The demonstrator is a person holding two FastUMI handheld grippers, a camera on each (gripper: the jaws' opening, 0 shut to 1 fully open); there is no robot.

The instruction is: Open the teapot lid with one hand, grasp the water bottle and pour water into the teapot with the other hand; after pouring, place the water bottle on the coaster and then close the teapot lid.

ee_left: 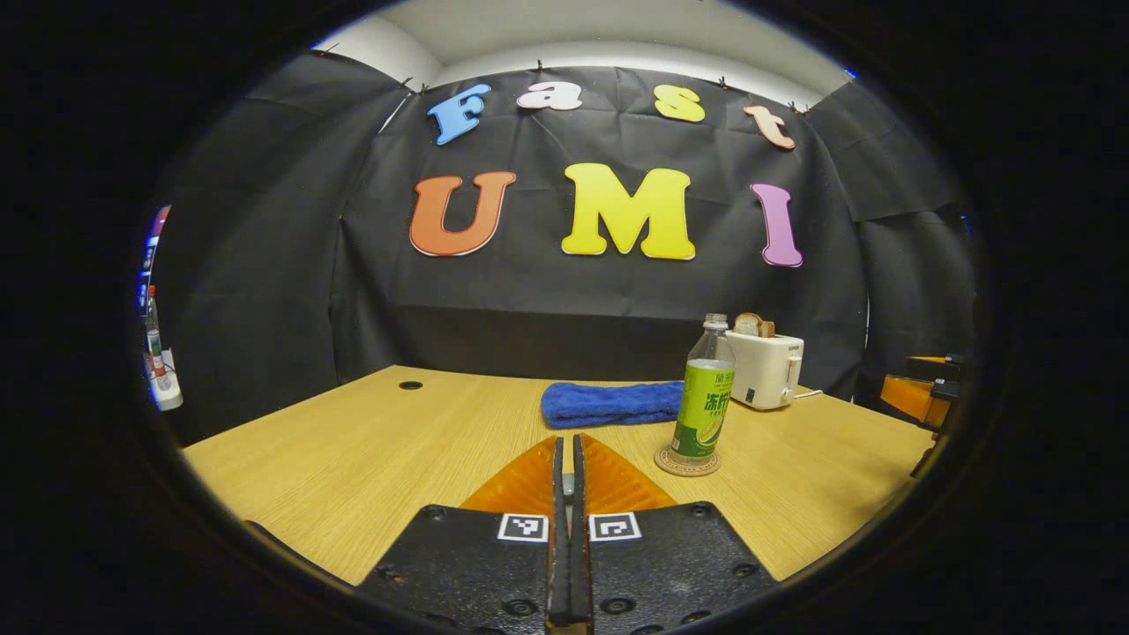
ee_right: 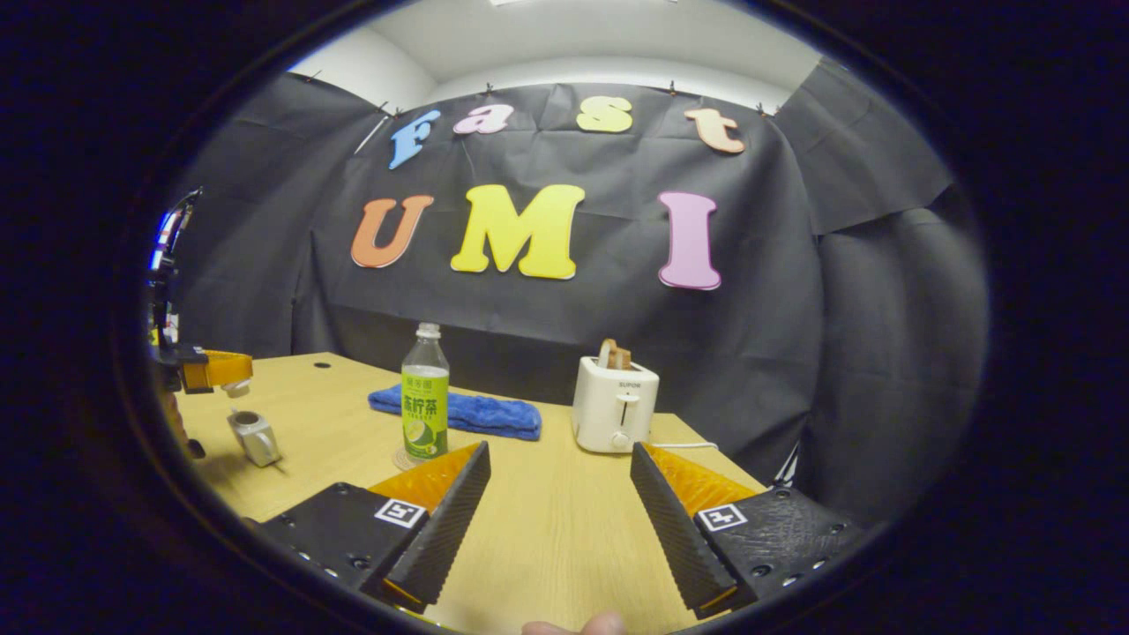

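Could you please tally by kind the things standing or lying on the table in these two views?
Water bottle: 1
Coaster: 1
Teapot: 1
Blue towel: 1
Toaster: 1
Total: 5

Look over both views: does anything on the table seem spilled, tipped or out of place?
Nothing looks spilled or tipped. The water bottle stands upright on its coaster, the blue towel lies folded behind it, and the toaster sits square. One oddity: the teapot is open, its lid held above by the left gripper.
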